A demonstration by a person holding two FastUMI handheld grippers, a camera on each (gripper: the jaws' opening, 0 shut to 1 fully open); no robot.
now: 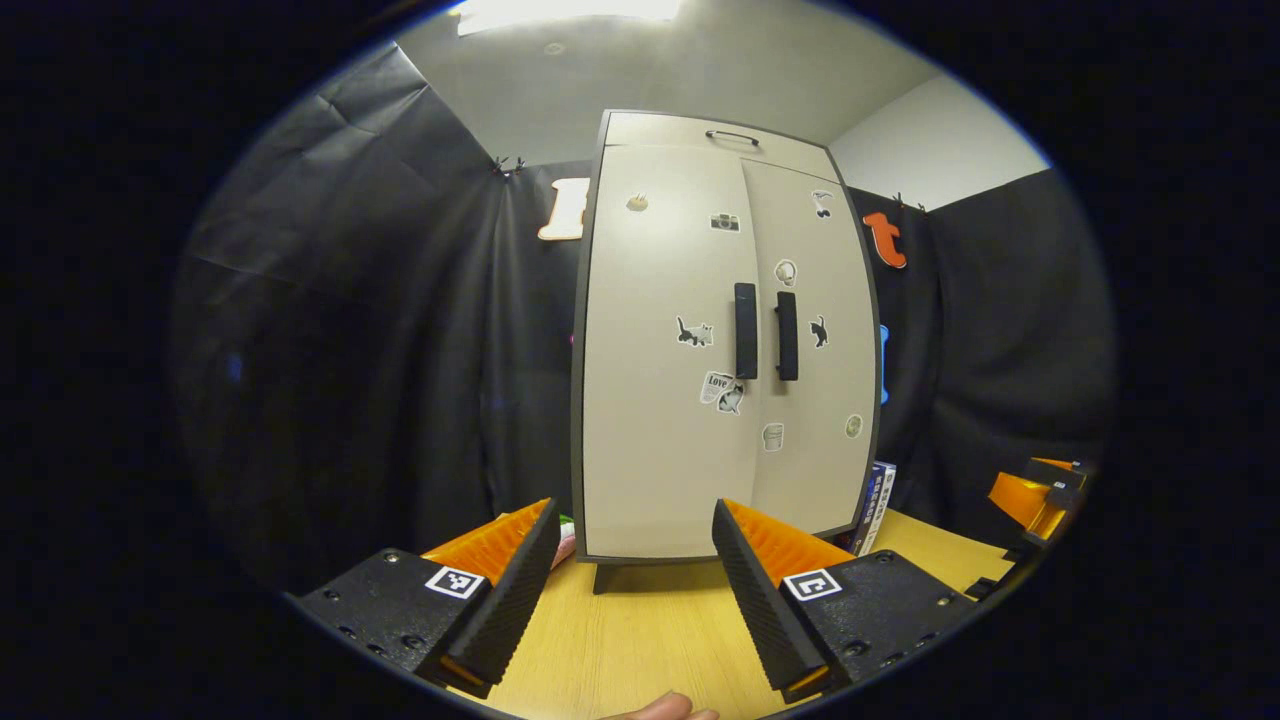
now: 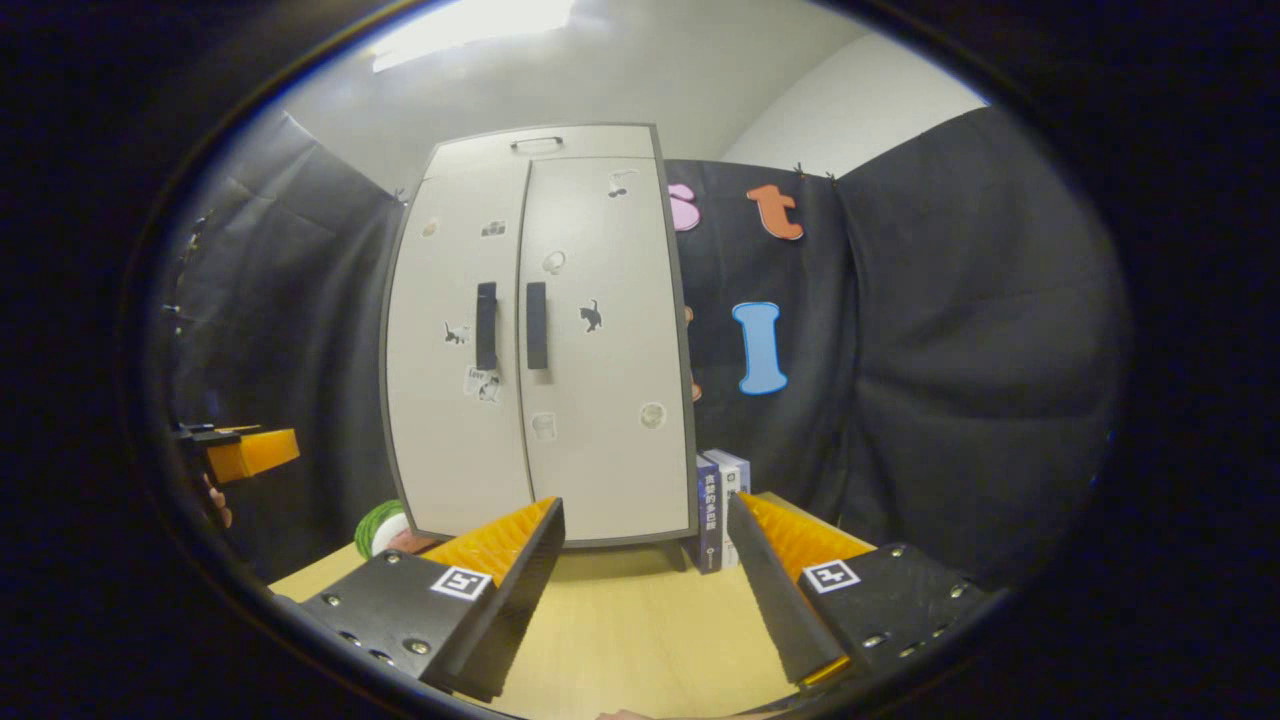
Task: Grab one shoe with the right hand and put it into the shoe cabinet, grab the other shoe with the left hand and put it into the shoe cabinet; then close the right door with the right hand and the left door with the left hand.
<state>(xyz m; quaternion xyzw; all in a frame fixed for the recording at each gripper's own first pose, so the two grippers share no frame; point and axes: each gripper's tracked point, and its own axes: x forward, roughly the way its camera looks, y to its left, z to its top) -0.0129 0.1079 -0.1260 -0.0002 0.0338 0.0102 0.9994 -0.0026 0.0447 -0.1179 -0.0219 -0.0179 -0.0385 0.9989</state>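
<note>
Cabinet (image 1: 725, 340) upright on table (image 1: 650, 630) in left gripper view, both doors shut flush, paired handles (image 1: 766, 333) side by side at the seam. No shoes seen outside cabinet, so presumably stowed inside and task judged done or nearly so. Left gripper (image 1: 635, 580) held low in front of cabinet base, jaws apart and empty, well short of left door (image 1: 660, 350), aimed roughly at its lower edge; likely backed off because nothing remains to push. Other gripper (image 1: 1035, 495) off to the right of cabinet, near table edge. Books (image 1: 875, 505) upright just right of cabinet foot. Fingertip (image 1: 665, 708) at bottom edge. Right gripper view next: cabinet (image 2: 540, 340) left of centre, doors closed, right door (image 2: 600, 350) flush. Right gripper (image 2: 650, 590) low before cabinet's right corner, jaws spread, gripping nothing, apart from door. Books (image 2: 722, 510) against cabinet's right side. Green-and-white object (image 2: 382, 528) at cabinet's lower left, identity unclear. Other gripper (image 2: 250, 452) left of cabinet.
</note>
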